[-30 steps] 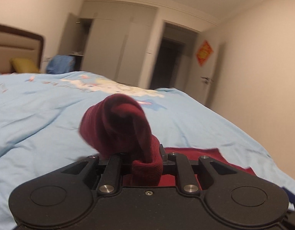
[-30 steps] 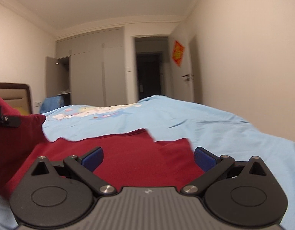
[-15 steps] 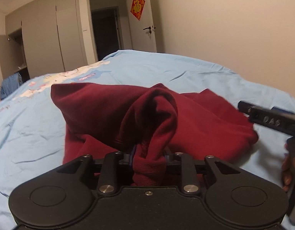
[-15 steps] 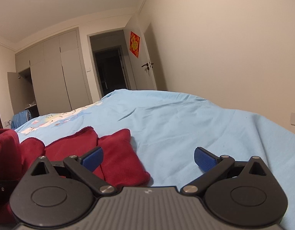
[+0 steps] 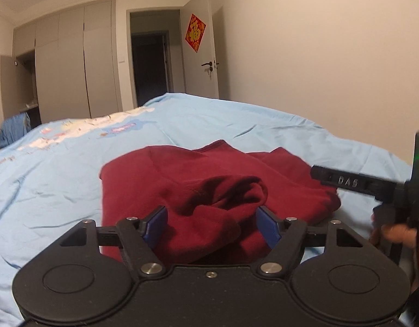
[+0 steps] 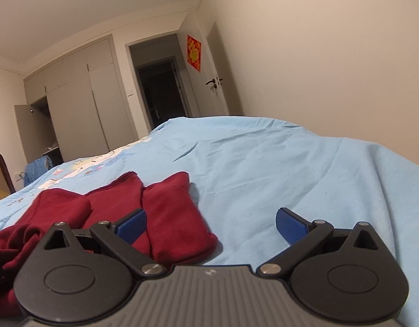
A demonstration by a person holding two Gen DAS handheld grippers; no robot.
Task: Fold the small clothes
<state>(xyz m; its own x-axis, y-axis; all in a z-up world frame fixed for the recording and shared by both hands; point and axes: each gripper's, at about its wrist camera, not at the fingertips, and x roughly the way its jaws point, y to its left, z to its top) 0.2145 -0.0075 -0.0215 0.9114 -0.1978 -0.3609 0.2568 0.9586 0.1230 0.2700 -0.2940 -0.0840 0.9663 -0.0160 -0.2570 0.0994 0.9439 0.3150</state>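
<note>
The left gripper (image 5: pixel 211 226) stood with its blue pads spread wide, holding nothing; a rolled sleeve of the dark red fleece garment (image 5: pixel 209 179) lay between the pads, and it was not clear if it touched them. The right gripper (image 6: pixel 210 226) was also spread apart and empty, its left pad over the near right corner of the garment (image 6: pixel 165 218), its right pad over the bare light blue bed cover (image 6: pixel 277 169). The garment lay bunched and partly folded on the cover, near the edge closest to both tools. Farther away the cover carried a white cartoon print (image 5: pixel 73 133). Behind the bed stood grey wardrobe doors (image 5: pixel 73 62), a dark doorway (image 5: pixel 152 68) and a red paper decoration (image 5: pixel 195 32) on the door.
</note>
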